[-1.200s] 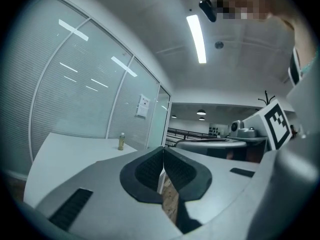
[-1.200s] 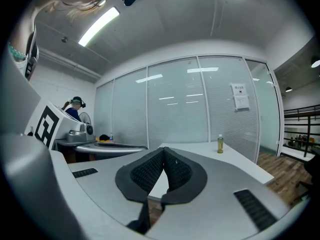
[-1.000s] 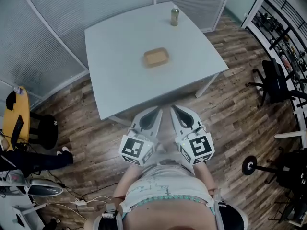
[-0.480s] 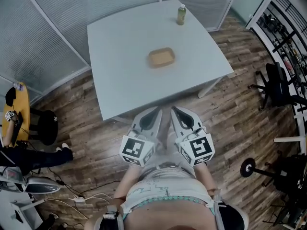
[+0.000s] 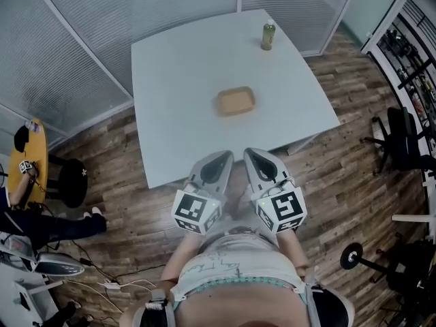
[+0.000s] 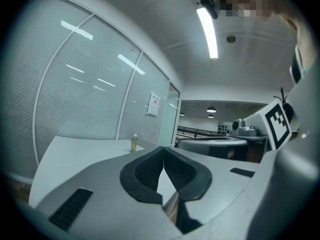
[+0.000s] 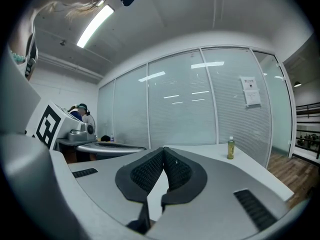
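- Two tools, left tool (image 5: 219, 162) and right tool (image 5: 255, 159), pressed together, empty.
- Worktop (image 5: 178, 80), tray (image 5: 236, 101) and bottle (image 5: 268, 36) now slightly nearer; tools well short.

We count two grippers: left gripper (image 5: 219, 163), right gripper (image 5: 257, 162). Two marker cubes, one per gripper: left cube (image 5: 196, 210), right cube (image 5: 282, 209). One table (image 5: 184, 80) ahead of both tips. On it we count one brown tray (image 5: 236, 101), straight ahead and nearer, and one bottle (image 5: 268, 35), farther ahead toward right gripper's side. Left of left gripper: one black stool (image 5: 68, 182), one yellow round table (image 5: 34, 159), one seated person's legs (image 5: 48, 225). Right of right gripper: one office chair (image 5: 402, 138) we make out clearly, one weight disc (image 5: 351, 256).
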`<state>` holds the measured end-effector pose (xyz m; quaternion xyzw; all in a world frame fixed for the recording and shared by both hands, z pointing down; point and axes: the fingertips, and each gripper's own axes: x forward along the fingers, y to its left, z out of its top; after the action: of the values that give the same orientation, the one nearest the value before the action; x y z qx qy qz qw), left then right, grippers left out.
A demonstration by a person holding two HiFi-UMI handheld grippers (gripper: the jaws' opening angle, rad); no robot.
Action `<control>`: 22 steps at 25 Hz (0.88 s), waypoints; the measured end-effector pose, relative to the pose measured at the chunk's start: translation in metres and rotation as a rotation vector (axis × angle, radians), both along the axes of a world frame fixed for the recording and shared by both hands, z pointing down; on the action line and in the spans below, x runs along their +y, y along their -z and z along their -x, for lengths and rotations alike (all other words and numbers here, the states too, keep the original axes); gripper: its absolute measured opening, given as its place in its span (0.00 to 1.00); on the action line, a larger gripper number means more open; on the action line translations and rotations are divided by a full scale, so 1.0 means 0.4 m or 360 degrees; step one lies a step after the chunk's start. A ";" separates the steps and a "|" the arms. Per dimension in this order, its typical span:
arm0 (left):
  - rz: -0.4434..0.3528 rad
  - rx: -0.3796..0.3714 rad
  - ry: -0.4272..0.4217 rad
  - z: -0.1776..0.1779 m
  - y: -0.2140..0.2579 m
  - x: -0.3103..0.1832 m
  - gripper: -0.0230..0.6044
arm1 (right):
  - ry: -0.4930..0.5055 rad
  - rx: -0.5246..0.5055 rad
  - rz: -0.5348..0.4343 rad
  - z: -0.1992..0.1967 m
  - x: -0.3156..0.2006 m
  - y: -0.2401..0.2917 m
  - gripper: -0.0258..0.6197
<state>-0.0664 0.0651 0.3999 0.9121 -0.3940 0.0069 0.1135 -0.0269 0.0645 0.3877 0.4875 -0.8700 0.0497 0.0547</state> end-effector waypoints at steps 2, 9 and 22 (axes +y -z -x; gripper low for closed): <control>-0.0008 -0.0010 0.0015 -0.018 0.007 -0.034 0.04 | 0.0029 0.0000 -0.0006 -0.015 -0.034 0.009 0.04; -0.0016 -0.0061 0.0097 -0.055 0.005 -0.130 0.04 | 0.0085 -0.0001 0.0001 -0.056 -0.134 0.012 0.04; 0.0043 0.0045 0.0255 -0.145 -0.005 -0.243 0.04 | 0.0168 -0.0045 0.0027 -0.182 -0.255 -0.020 0.04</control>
<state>-0.0082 -0.0321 0.4018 0.8759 -0.4640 -0.0098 0.1317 0.0458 -0.0377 0.3955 0.4398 -0.8947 0.0610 0.0490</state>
